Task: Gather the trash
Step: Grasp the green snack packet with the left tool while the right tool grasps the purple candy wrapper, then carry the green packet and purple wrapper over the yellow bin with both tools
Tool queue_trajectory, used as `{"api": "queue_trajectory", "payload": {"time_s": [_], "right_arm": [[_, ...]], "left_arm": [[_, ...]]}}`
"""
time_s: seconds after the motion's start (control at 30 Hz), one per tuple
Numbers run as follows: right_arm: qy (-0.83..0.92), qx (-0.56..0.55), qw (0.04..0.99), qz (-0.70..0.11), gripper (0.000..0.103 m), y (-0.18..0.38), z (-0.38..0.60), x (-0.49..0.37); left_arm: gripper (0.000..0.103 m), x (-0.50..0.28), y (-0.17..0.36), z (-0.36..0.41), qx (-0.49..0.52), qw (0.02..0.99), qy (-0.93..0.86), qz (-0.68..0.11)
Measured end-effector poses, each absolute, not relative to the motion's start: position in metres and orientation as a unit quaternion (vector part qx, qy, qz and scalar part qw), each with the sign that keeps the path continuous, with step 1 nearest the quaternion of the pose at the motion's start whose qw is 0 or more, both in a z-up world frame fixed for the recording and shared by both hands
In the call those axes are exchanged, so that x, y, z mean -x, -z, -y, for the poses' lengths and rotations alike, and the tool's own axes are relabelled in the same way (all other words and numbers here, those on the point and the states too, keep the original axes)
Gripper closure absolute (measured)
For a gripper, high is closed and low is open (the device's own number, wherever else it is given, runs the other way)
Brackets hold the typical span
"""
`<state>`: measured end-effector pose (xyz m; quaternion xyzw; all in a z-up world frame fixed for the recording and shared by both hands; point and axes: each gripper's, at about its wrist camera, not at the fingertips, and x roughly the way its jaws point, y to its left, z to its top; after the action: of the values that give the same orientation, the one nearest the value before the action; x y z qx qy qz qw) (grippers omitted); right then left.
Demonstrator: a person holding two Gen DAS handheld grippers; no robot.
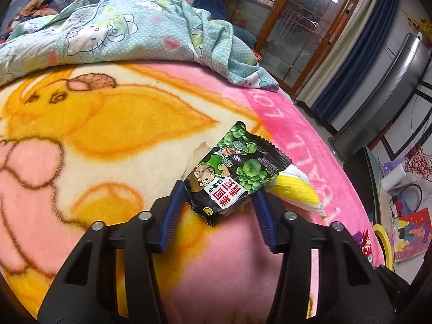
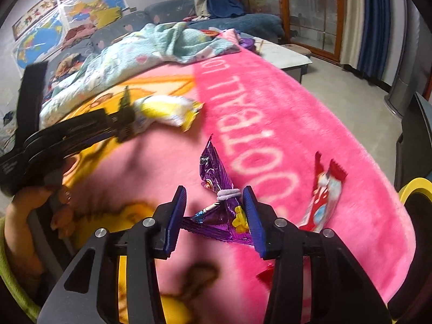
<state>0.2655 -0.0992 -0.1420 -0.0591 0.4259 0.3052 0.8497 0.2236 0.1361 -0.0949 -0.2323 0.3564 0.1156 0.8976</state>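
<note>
In the left wrist view a black and green snack packet (image 1: 229, 172) lies on the pink and yellow blanket (image 1: 108, 140). My left gripper (image 1: 218, 189) is shut on it, a blue pad pressing on each side. A yellow and white wrapper (image 1: 294, 186) lies just behind the right finger. In the right wrist view my right gripper (image 2: 214, 190) is shut on a crumpled purple wrapper (image 2: 216, 172) tied with a grey hair band. A red wrapper (image 2: 321, 197) lies to its right. The left gripper (image 2: 127, 124) shows at far left beside the yellow and white wrapper (image 2: 167, 110).
A crumpled light blue quilt (image 1: 108, 32) covers the far part of the bed. The blanket's pink border (image 2: 297, 124) runs along the bed's right edge, with floor beyond. A yellow ring (image 2: 415, 189) sits at that edge. A person's hand (image 2: 40, 202) holds the left gripper's handle.
</note>
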Motion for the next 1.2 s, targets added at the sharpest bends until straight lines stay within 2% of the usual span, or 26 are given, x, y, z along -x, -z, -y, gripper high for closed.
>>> {"api": "queue_trajectory", "payload": {"time_s": [0.23, 0.43, 1.2], "right_arm": [[-0.342, 0.057, 0.83, -0.438, 0.063, 0.139, 0.086, -0.245], [-0.359, 0.048, 0.821, -0.441, 0.064, 0.131, 0.085, -0.236], [-0.282, -0.027, 0.875, -0.393, 0.064, 0.077, 0.196, -0.262]], "left_arm": [[0.079, -0.213, 0.093, -0.131, 0.23, 0.899, -0.098, -0.359], [0.085, -0.205, 0.087, -0.122, 0.221, 0.905, -0.081, -0.355], [0.086, -0.193, 0.041, -0.036, 0.17, 0.929, 0.028, -0.328]]}}
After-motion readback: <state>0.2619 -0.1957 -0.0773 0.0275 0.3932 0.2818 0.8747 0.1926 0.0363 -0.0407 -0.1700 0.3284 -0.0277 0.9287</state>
